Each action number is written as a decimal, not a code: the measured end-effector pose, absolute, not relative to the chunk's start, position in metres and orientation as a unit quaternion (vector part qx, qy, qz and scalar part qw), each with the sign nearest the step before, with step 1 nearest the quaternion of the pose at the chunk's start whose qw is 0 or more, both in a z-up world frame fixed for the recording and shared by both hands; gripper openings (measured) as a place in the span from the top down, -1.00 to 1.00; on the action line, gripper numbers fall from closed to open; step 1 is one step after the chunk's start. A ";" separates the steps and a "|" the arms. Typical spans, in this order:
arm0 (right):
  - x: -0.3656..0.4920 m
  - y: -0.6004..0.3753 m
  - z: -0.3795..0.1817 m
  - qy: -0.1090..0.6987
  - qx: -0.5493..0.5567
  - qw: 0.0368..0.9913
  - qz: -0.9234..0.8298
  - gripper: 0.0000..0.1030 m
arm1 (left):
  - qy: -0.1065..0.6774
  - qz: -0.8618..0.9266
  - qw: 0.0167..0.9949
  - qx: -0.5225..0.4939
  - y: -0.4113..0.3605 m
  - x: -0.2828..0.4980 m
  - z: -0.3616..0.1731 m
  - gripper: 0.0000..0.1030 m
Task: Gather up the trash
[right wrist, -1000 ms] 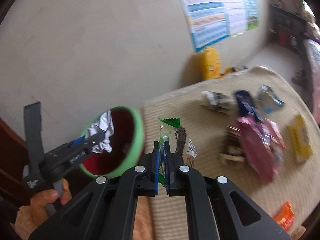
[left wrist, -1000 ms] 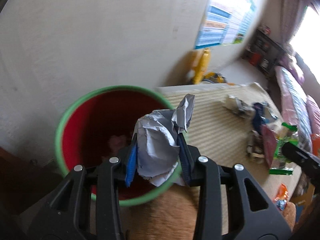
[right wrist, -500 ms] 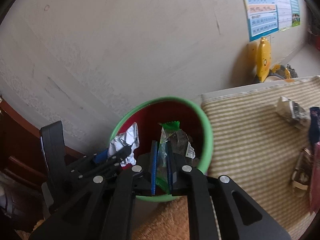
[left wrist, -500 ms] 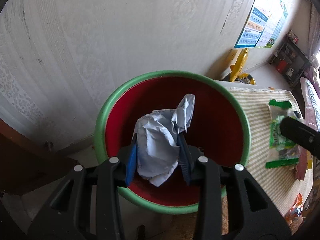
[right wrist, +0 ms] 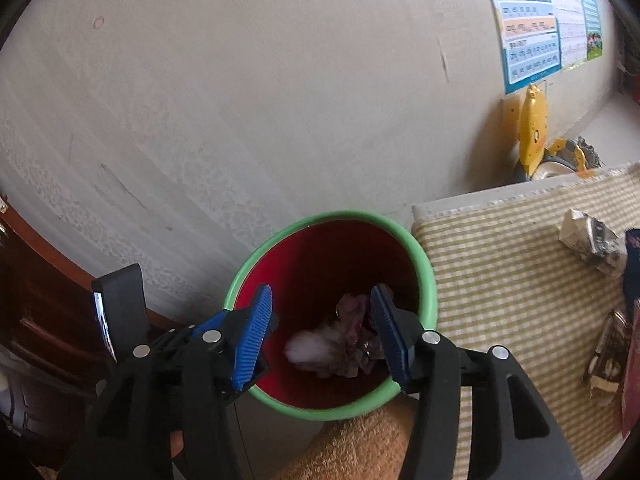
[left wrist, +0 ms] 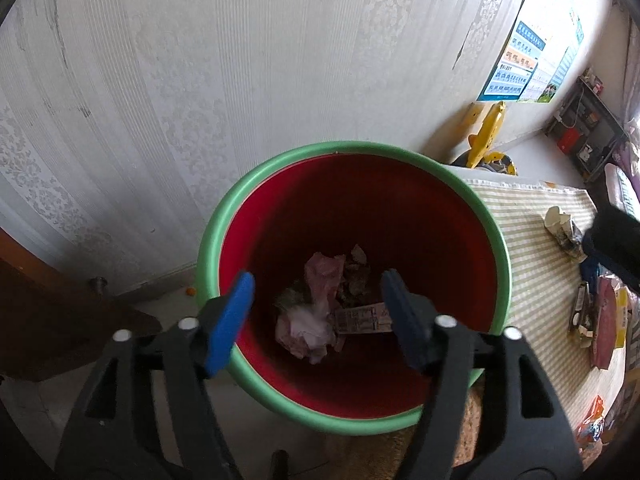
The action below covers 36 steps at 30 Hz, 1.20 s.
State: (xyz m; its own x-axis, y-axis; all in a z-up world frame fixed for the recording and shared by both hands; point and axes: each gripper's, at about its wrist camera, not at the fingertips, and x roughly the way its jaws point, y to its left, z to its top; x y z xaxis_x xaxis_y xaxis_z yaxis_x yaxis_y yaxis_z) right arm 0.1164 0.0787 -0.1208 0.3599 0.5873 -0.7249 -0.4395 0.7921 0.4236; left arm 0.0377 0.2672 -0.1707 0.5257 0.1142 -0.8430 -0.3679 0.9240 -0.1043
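left hand-held gripper (left wrist: 316, 312) hangs right over the bin (left wrist: 505, 258), pointing steeply down into it. its jaws have just been opening and now stand wide apart with nothing between them, just the view down to the bottom of the bin. right hand-held gripper (right wrist: 322, 328) is the same deal: jaws have just been opening, blue pads (right wrist: 253, 338) spread, nothing pinched, aimed down at the bin (right wrist: 428, 280) from a bit further back. in the right view the left one (right wrist: 120, 312) shows up as a black piece at the left edge, beside the bin.

the bin is red inside with a green rim and sits on the floor, close to the wall (left wrist: 200, 80). at the bottom there's a trash pile (left wrist: 320, 312): crumpled pinkish and whitish paper, some dark crinkly bits and a flat printed wrapper (left wrist: 362, 319) lying beside them. from the right camera the pile (right wrist: 336, 344) looks blurry, one whitish blob and darker wrappers next to it.

just beside the bin on the right is a striped mat (right wrist: 500, 280), its corner nearly touching the rim. more litter is still on the mat: a crumpled white carton (right wrist: 592, 242) and, further out at the edge, a pink packet (left wrist: 604, 320) with other wrappers around it, too squashed by the lens to tell apart. something tan and fuzzy (right wrist: 360, 444) sits at the bottom of the frame under the bin's near side, can't tell what.

a yellow toy (right wrist: 532, 136) leans by the wall past the mat, and a poster (right wrist: 532, 40) hangs above it. dark wood (left wrist: 52, 312) at the left.
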 end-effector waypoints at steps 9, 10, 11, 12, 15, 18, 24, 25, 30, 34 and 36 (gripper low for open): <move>0.054 -0.059 -0.134 0.508 0.066 0.848 0.136 -0.07 | 0.467 0.112 0.869 -0.121 0.242 0.039 -0.164 -0.28; 0.045 -0.084 -0.139 0.518 0.070 0.847 0.100 -0.07 | 0.467 0.105 0.870 -0.119 0.236 0.039 -0.163 -0.28; 0.036 -0.105 -0.143 0.525 0.076 0.845 0.070 -0.07 | 0.468 0.100 0.870 -0.117 0.231 0.040 -0.162 -0.28; 0.023 -0.134 -0.147 0.532 0.087 0.841 0.036 -0.07 | 0.469 0.095 0.871 -0.115 0.226 0.041 -0.161 -0.28; -0.012 -0.191 -0.150 0.542 0.113 0.832 -0.029 -0.30 | 0.470 0.078 0.873 -0.106 0.210 0.042 -0.158 -0.28; -0.041 -0.223 -0.153 0.552 0.136 0.821 -0.061 -0.46 | 0.474 0.067 0.873 -0.097 0.193 0.044 -0.157 -0.28; -0.069 -0.255 -0.186 0.575 0.237 0.780 -0.069 -0.56 | 0.484 0.037 0.872 -0.061 0.152 0.049 -0.152 -0.28; -0.070 -0.256 -0.191 0.578 0.248 0.775 -0.062 -0.56 | 0.483 0.033 0.873 -0.054 0.147 0.049 -0.150 -0.28; -0.069 -0.258 -0.180 0.552 0.241 0.796 -0.053 -0.57 | 0.473 0.021 0.881 -0.028 0.121 0.046 -0.138 -0.36; -0.061 -0.258 -0.196 0.566 0.247 0.785 -0.039 -0.61 | 0.481 0.008 0.877 -0.013 0.103 0.046 -0.140 -0.37; -0.058 -0.255 -0.205 0.574 0.244 0.781 -0.032 -0.61 | 0.481 0.002 0.877 -0.001 0.094 0.044 -0.140 -0.37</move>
